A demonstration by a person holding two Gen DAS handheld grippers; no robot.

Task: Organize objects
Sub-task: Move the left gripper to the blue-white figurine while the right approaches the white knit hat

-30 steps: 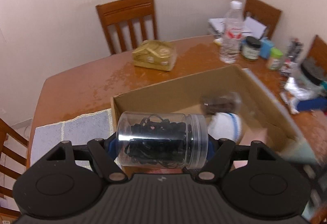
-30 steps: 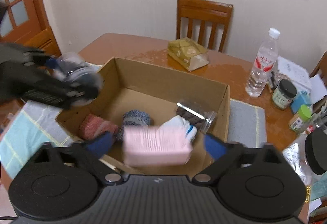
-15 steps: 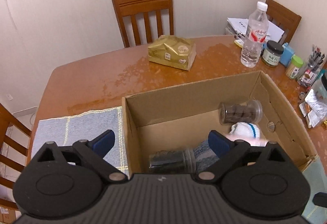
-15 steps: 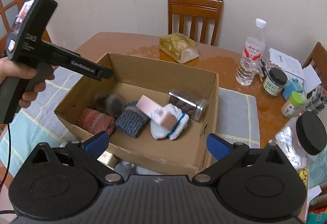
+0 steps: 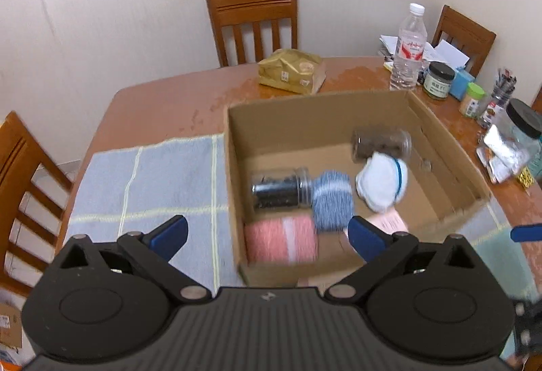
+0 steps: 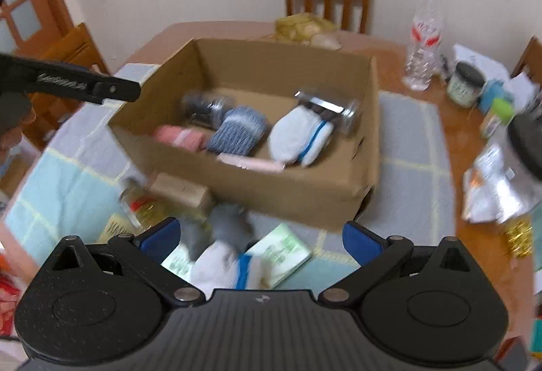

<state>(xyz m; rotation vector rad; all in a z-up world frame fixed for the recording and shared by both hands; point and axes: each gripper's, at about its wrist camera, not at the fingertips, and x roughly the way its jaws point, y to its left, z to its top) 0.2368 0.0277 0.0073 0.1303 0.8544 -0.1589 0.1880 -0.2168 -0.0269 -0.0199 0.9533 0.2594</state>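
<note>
- Left wrist view: left gripper (image 5: 267, 233) spread wide, nothing between the fingers, hovering over the near-left corner of the cardboard box (image 5: 233, 167). In the box: jar of black bits (image 5: 281, 189) lying on its side, touching the blue-grey roll (image 5: 332, 201); pink roll (image 5: 281, 244) at the near wall; white sock (image 5: 381, 183); second jar (image 5: 381, 142) behind it.
- Right wrist view: right gripper (image 6: 261, 239) also wide, empty, above a white sock bundle (image 6: 220, 266) and green packets (image 6: 283, 250) on the mat in front of the box (image 6: 288, 191). Blurred.

Open cardboard box (image 5: 440, 147) holding jars, socks
</note>
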